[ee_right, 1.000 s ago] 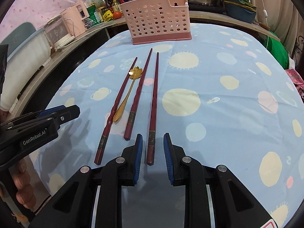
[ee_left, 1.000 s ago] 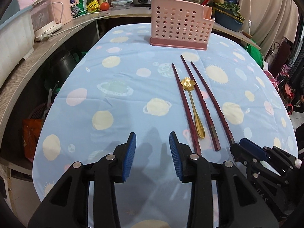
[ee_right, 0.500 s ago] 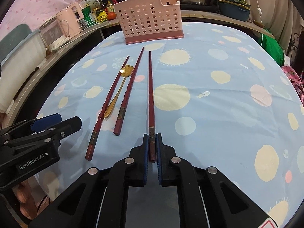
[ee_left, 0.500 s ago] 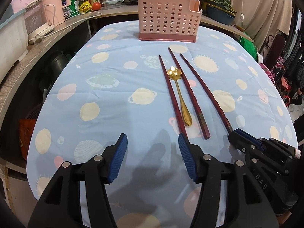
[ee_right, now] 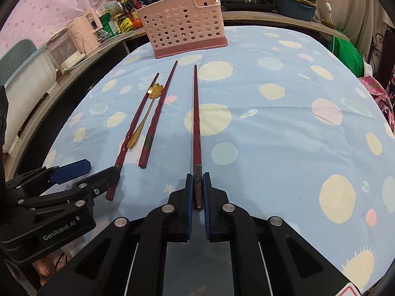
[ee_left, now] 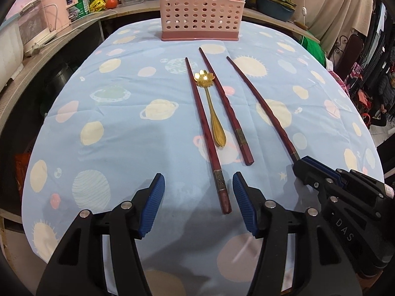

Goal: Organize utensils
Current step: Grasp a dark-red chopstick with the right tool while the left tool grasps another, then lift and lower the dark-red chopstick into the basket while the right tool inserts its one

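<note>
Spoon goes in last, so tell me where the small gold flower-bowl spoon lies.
The small gold flower-bowl spoon lies on the blue planet-print tablecloth between the leftmost dark red chopstick and the middle dark red chopstick, short of the pink perforated utensil basket.

We see glossy dark red lacquered chopsticks (ee_left: 207,128), a shiny gold metal spoon (ee_left: 214,116), a matt pink perforated plastic basket (ee_left: 200,12), and smooth printed blue cloth (ee_left: 123,128) over the surface.

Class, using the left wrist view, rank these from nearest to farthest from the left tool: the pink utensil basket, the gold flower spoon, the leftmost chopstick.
1. Leftmost chopstick: its end lies between the open left tool fingers.
2. Gold flower spoon: mid-table, just right of it.
3. Pink utensil basket: far edge.
</note>
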